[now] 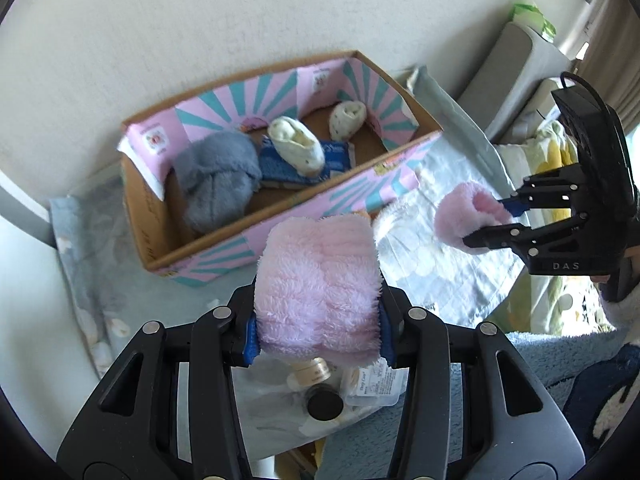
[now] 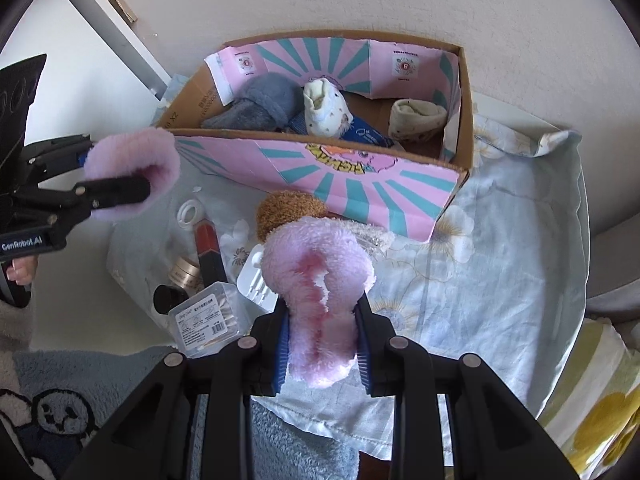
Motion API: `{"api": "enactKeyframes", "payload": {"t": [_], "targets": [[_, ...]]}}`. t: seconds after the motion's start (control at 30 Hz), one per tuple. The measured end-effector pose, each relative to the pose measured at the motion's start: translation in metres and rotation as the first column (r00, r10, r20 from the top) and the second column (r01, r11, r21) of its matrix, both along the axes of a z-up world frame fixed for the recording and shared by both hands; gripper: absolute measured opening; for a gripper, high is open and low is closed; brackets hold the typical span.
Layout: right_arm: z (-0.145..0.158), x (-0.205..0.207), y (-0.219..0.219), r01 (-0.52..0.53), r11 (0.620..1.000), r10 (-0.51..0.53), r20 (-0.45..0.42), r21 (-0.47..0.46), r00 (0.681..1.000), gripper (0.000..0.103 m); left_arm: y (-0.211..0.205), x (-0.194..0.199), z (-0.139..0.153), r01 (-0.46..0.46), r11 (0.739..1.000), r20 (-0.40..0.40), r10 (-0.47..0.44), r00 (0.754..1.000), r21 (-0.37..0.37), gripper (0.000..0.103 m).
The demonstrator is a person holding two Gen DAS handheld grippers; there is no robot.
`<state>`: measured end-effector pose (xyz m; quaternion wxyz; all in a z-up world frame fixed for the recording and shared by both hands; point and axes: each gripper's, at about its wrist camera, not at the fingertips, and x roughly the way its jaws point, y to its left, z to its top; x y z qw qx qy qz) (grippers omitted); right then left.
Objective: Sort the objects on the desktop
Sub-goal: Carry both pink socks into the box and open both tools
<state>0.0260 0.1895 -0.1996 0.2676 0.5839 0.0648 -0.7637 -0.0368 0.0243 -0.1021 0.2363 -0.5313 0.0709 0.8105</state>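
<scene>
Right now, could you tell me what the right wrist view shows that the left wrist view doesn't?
Only the right wrist view shows the red lipstick, the tape roll and the brown fuzzy ball.

Only the left wrist view shows the grey cushions by the wall.

Both show the cardboard box holding the grey sock, and the left gripper and right gripper each clamping a pink fluffy sock.

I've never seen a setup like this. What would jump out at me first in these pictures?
Two fluffy pink socks, one pinched in each black hand-held gripper: the left gripper clamps one pink sock, the right gripper the other pink sock. Behind them, against the wall, stands a cardboard box with pink and teal rays, holding a grey fuzzy sock and cream socks.
</scene>
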Motion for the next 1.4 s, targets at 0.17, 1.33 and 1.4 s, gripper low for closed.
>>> {"api": "enactKeyframes", "payload": {"t": [0.17,1.33,1.4], "targets": [[0.016,-0.012,0.001,-0.026,0.999,0.026,-0.002,-0.03,1.0,0.026,-0.005,-0.015,0.015,-0.04,0.999,-0.012,0.04,0.999,0.013,0.041],[0.033,-0.169,-0.067,-0.094,0.995,0.093,0.013,0.04,0.996,0.026,-0.003,-0.159,-0.015,-0.127,0.99,0.092,0.133,0.987,-0.062,0.041],[0.028,-0.17,-0.068,-0.095,0.994,0.094,0.022,0.045,0.995,0.026,-0.004,-0.16,-0.017,-0.123,0.99,0.094,0.129,0.987,-0.068,0.041]]}}
